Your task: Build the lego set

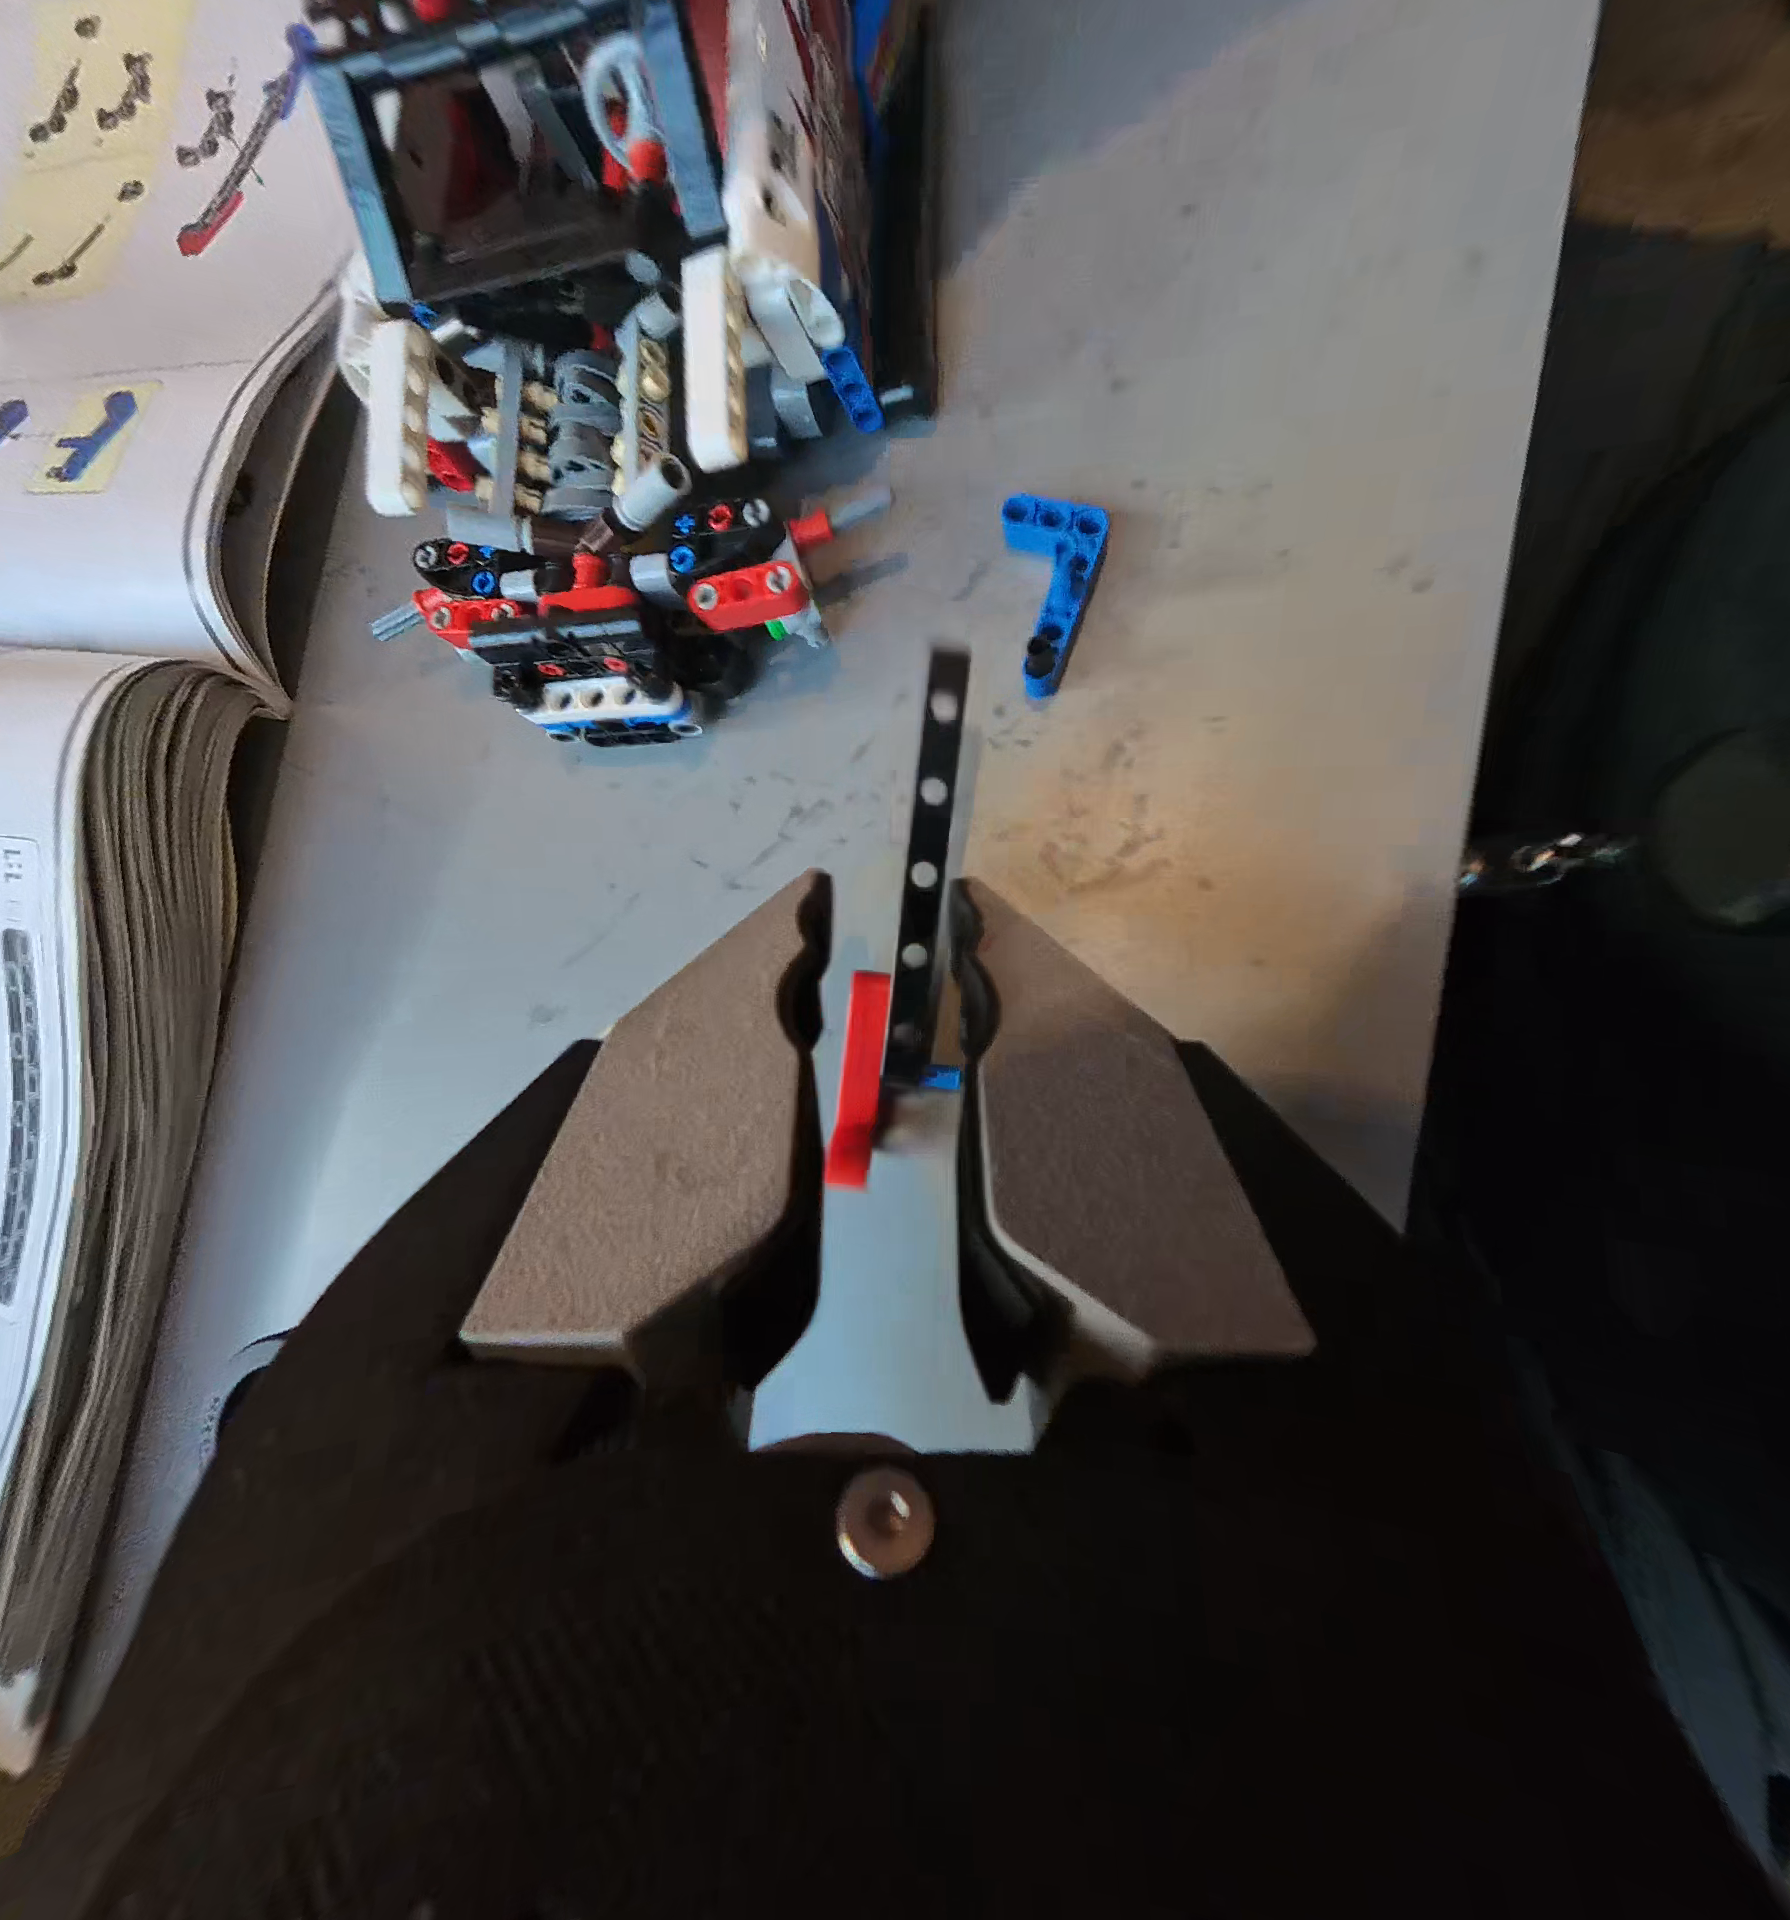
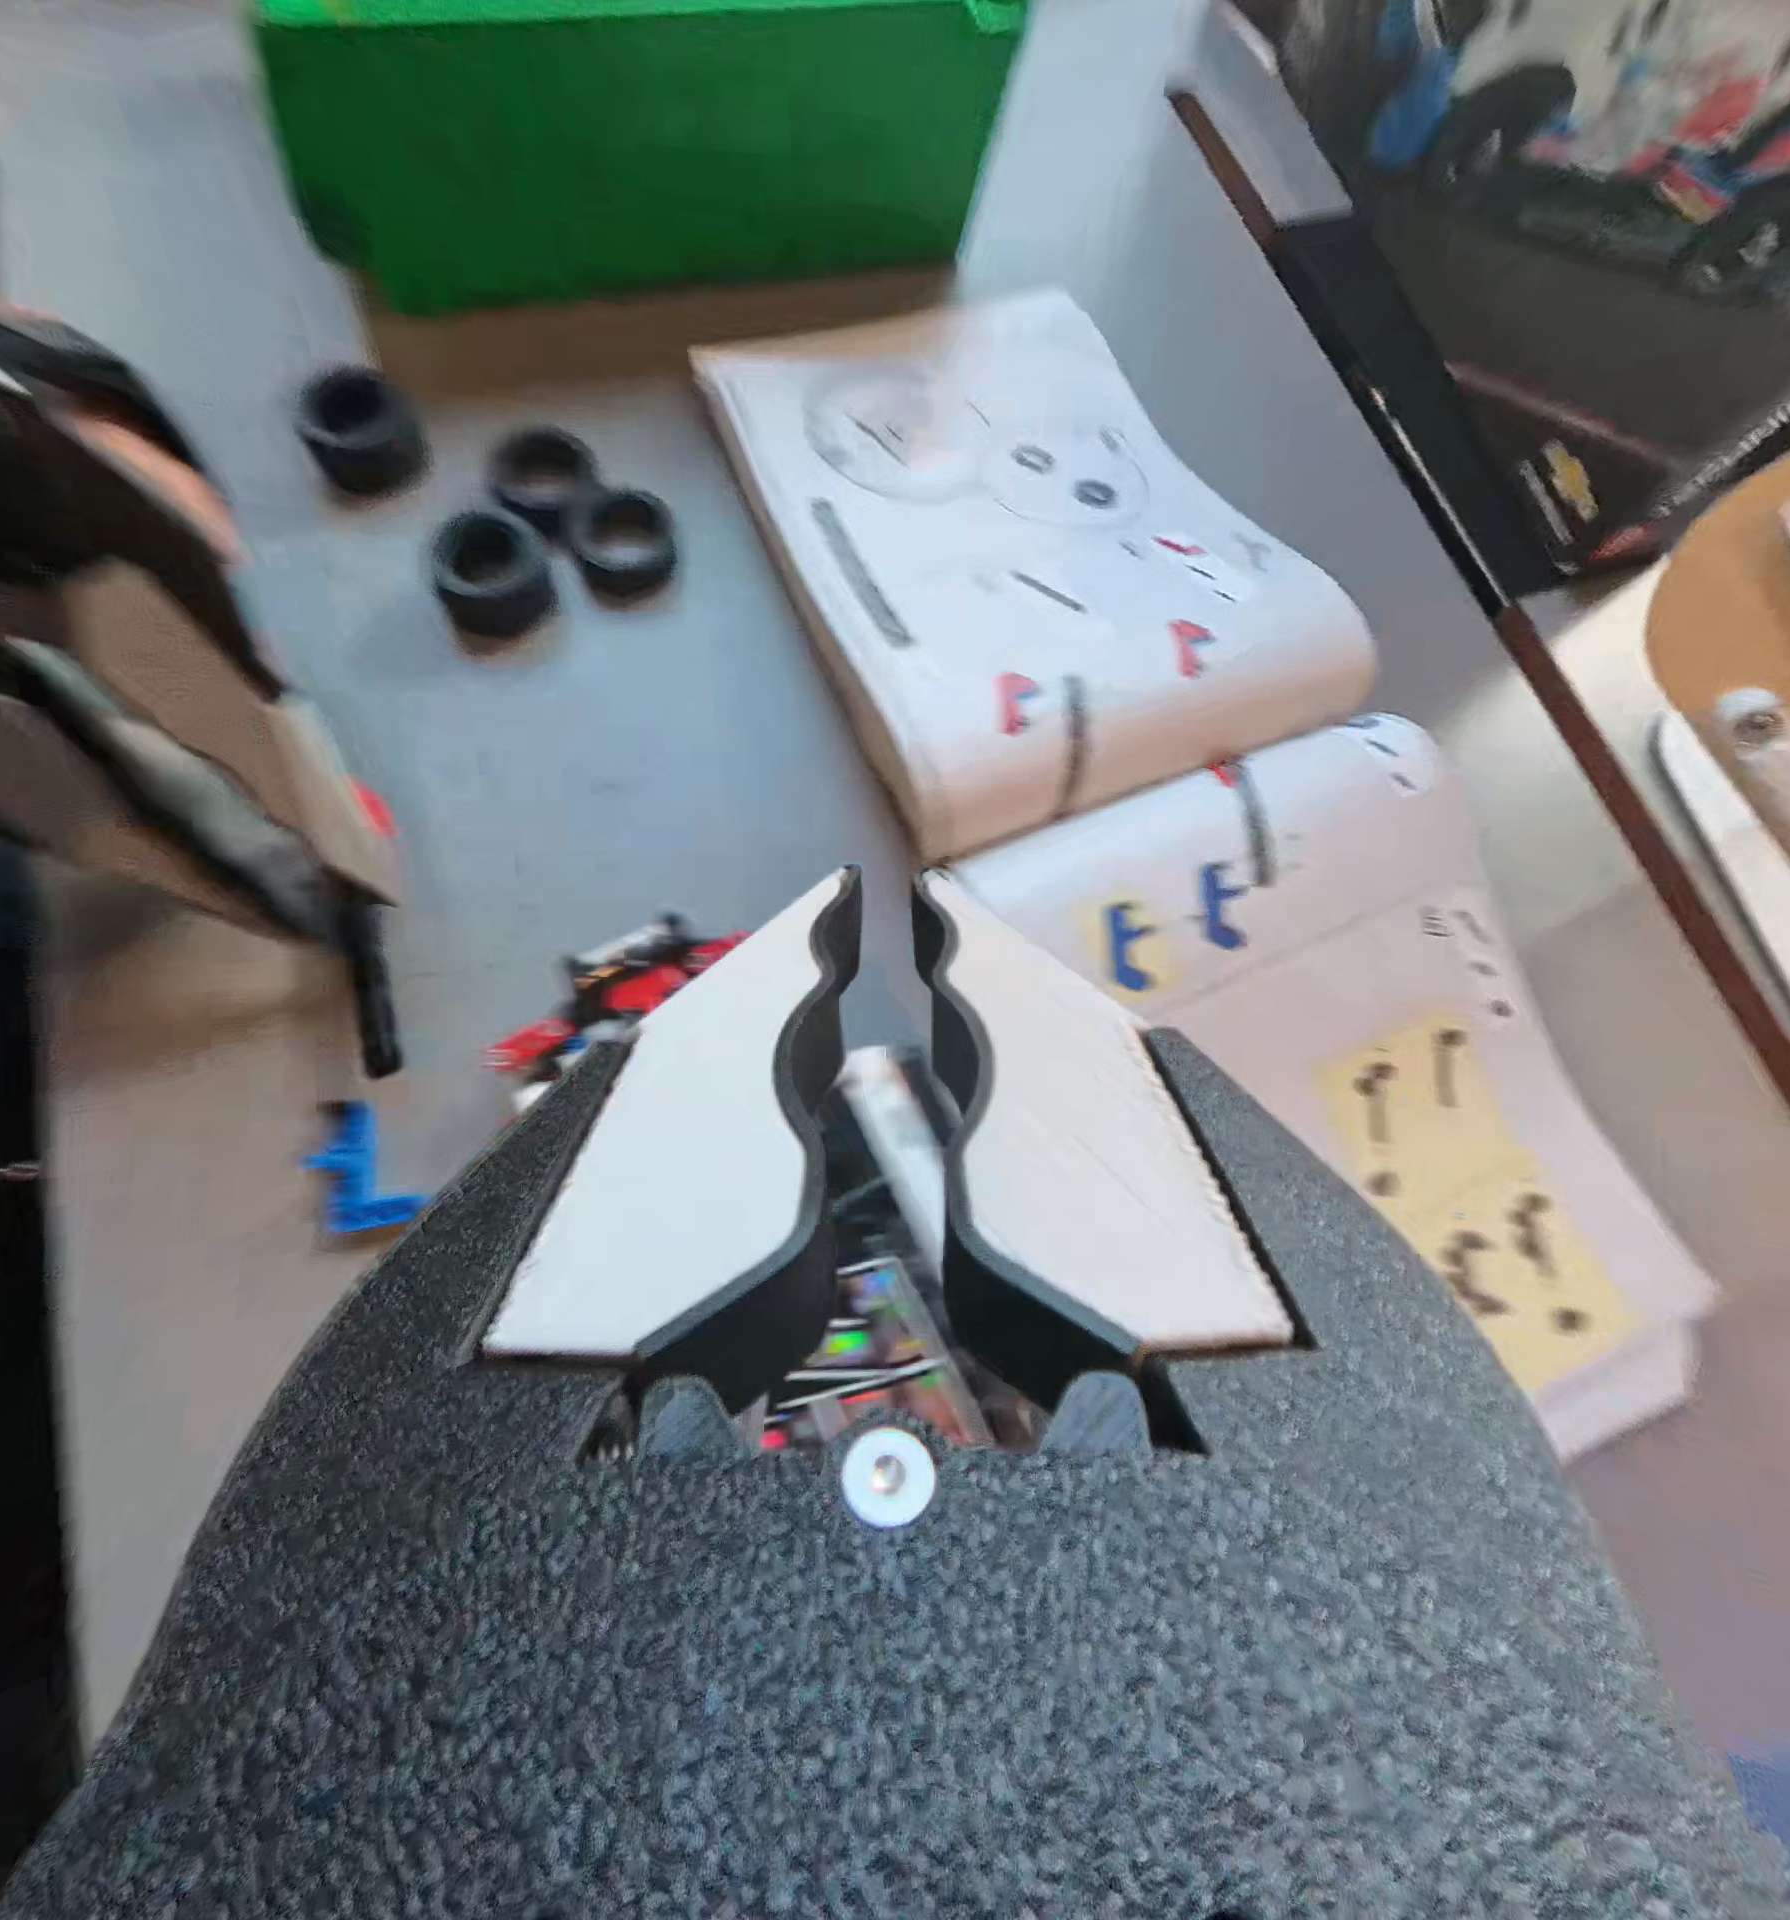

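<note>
My left gripper (image 1: 891, 883) is shut on a long black lego beam (image 1: 932, 790) with a red piece (image 1: 860, 1070) and a small blue pin at its held end; it holds it above the white table. The right wrist view shows this gripper (image 2: 351, 883) at the left with the beam (image 2: 371, 987) sticking out. The part-built lego model (image 1: 579, 416) stands ahead and to the left. My right gripper (image 2: 886, 878) is over the model (image 2: 621, 987), its jaws nearly closed around a white part (image 2: 891, 1132) of it. A blue L-shaped beam (image 1: 1062, 582) lies loose beside the model.
An open instruction manual (image 1: 91, 312) lies left of the model, also in the right wrist view (image 2: 1026, 582). The set's box (image 1: 870, 208) stands behind the model. Several black tyres (image 2: 548, 530) and a green bin (image 2: 642, 145) sit farther off. The table edge (image 1: 1473, 727) runs along the right.
</note>
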A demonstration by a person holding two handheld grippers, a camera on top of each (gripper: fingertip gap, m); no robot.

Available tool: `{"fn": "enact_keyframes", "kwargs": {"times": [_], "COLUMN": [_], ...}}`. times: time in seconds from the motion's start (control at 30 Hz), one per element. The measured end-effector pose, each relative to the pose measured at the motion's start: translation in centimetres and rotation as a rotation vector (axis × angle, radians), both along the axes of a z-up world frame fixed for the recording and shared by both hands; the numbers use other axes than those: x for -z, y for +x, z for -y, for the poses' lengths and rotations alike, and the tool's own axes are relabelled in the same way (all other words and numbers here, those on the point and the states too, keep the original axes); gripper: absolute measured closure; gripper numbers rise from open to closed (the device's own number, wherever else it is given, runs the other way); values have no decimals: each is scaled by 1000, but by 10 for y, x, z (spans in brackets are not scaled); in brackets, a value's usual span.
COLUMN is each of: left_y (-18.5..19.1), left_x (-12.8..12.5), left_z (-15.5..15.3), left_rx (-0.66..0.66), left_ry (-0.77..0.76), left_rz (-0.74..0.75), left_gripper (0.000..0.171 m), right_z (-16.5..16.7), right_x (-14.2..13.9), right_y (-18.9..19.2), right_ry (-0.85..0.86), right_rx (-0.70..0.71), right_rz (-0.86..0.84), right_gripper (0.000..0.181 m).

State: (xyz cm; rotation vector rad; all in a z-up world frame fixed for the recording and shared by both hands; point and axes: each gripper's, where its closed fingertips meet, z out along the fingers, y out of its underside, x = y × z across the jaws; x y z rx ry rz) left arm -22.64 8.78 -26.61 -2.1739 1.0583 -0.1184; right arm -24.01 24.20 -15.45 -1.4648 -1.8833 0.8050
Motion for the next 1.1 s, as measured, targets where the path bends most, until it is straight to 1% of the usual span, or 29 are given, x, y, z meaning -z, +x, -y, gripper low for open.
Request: {"fn": "enact_keyframes", "kwargs": {"times": [0.07, 0.1, 0.13, 0.2, 0.23, 0.27, 0.3, 0.37, 0.43, 0.47, 0.53, 0.57, 0.73, 0.93, 1.1], "left_y": [-3, -7, -12, -30, -43, -57, -70, -97, -121, -130, -129, -130, -130, -137, -138], "left_x": [-20, -35, -53, -87, -100, -106, -105, -92, -65, -48, -15, -2, -1, 1, 1], "left_z": [-5, -12, -22, -56, -81, -109, -137, -194, -241, -257, -266, -266, -266, -261, -261], "left_rx": [-9, -15, -28, -71, -104, -143, -173, -234, -260, -278, -254, -249, -279, -323, -336], "left_ry": [-17, -12, 5, 51, 74, 81, 59, 17, -3, -43, -175, -210, -191, -205, -200], "left_rz": [85, 126, 162, 203, 208, 205, 204, 188, 149, 132, 138, 104, 115, 180, 228], "left_gripper": [144, 144, 149, 166, 168, 168, 167, 168, 171, 171, 171, 171, 171, 171, 171], "right_z": [-44, -61, -74, -94, -99, -104, -108, -111, -114, -115, -119, -121, -122, -121, -121], "right_x": [20, 31, 43, 66, 76, 84, 91, 100, 109, 111, 114, 116, 128, 131, 134], "right_y": [-27, -40, -53, -77, -87, -96, -102, -111, -112, -112, -110, -107, -104, -105, -103], "right_ry": [50, 52, 42, 1, -25, -47, -56, -72, -80, -82, -101, -113, -107, -98, -134], "right_rx": [14, 18, 10, 1, -10, -16, -21, -51, -66, -73, -82, -81, -110, -139, -145], "right_rz": [124, 174, 213, 271, 282, 294, 303, 304, 315, 308, 306, 316, 300, 303, 307], "right_gripper": [172, 172, 172, 174, 174, 174, 174, 174, 176, 179, 181, 181, 181, 181, 181]}}
